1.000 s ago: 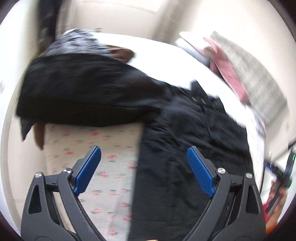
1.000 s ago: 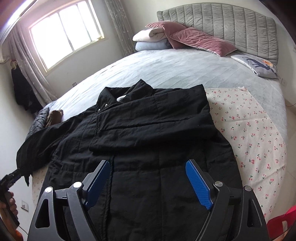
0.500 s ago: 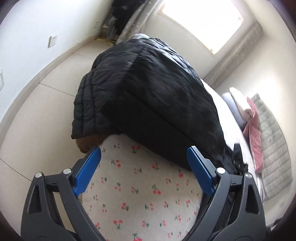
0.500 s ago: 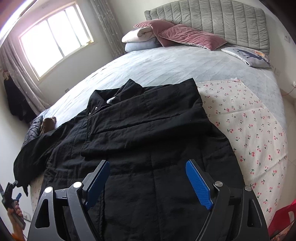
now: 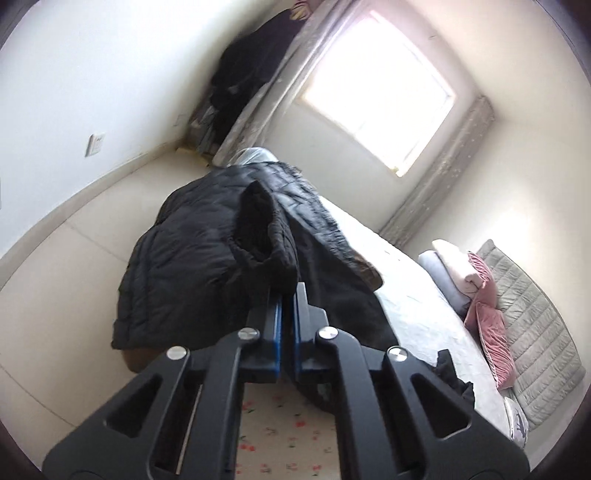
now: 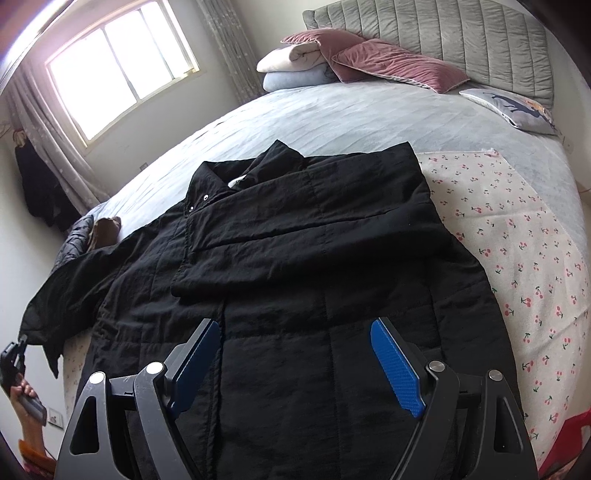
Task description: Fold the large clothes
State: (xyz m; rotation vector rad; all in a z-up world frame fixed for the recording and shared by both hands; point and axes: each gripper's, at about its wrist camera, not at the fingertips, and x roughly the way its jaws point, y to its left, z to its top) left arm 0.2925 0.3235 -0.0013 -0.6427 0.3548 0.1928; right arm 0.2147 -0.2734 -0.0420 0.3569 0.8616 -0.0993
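One sleeve cuff of the black quilted coat was pinched by the left gripper. The right gripper was held spread above the hem. The sleeve would best be carried flat across the chest.

black jacket, cherry-print white sheet, pink pillows

Pink pillows against grey headboard; bright window.

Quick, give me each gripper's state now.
Left gripper: shut on the cuff of the black padded jacket's sleeve.
Right gripper: open, empty, above the jacket.
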